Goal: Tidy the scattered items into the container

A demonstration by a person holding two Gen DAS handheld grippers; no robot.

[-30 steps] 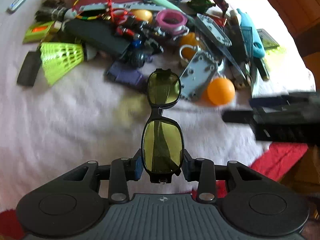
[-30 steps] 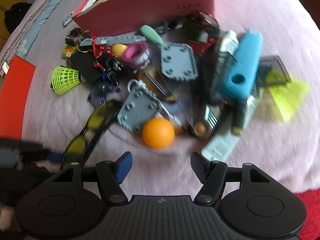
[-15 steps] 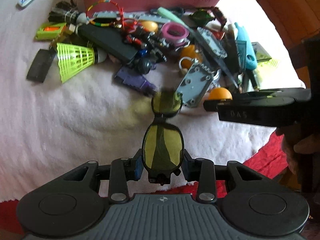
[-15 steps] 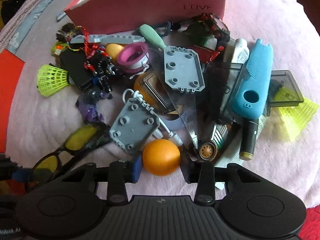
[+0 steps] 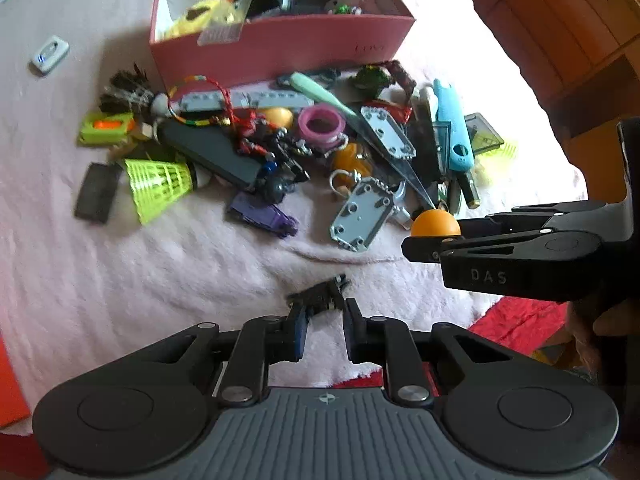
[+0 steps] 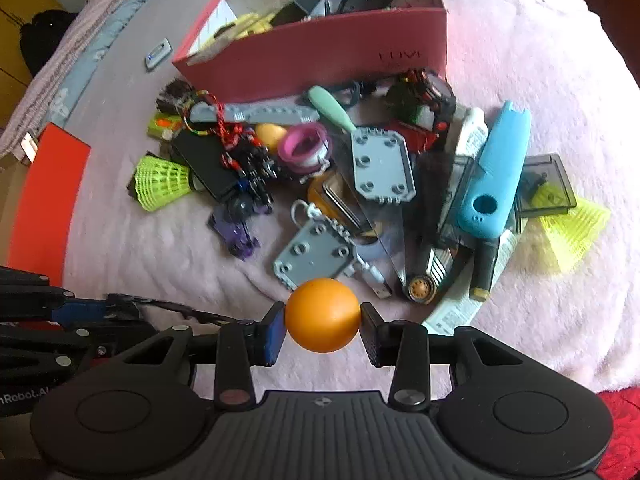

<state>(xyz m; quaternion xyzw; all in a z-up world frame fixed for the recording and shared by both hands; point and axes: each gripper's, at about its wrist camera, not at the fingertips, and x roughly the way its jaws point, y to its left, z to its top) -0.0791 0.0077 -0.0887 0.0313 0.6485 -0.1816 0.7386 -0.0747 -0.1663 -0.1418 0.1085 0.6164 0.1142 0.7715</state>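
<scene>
**Item: orange ball**. Clamped between the two pads of the right gripper and lifted clear of the pink blanket. It sits on the near side of the pink box, well short of its front wall, with the heap of clutter between ball and box.

**Item: sunglasses**. A dark, folded frame, blurred, at the very tips of the left gripper. The jaws are closing, and the frame looks pinched only at its end, off the blanket. Also on the near side of the box, further from it than the ball.

**Container: pink box.** Open-topped and already partly filled with soft toys and dark objects.

**Left on the blanket in front of the box:** green shuttlecock, grey studded plate, blue case, pink ring and many others.

**Step in hand (judged):** both pick-ups made, carry to the box about to start.

**Next move calls for:** raising both grippers over the clutter and the front wall, then releasing above the box's opening. The ball may roll or bounce out if dropped from high. The sunglasses' thin hold could slip on the way.
</scene>
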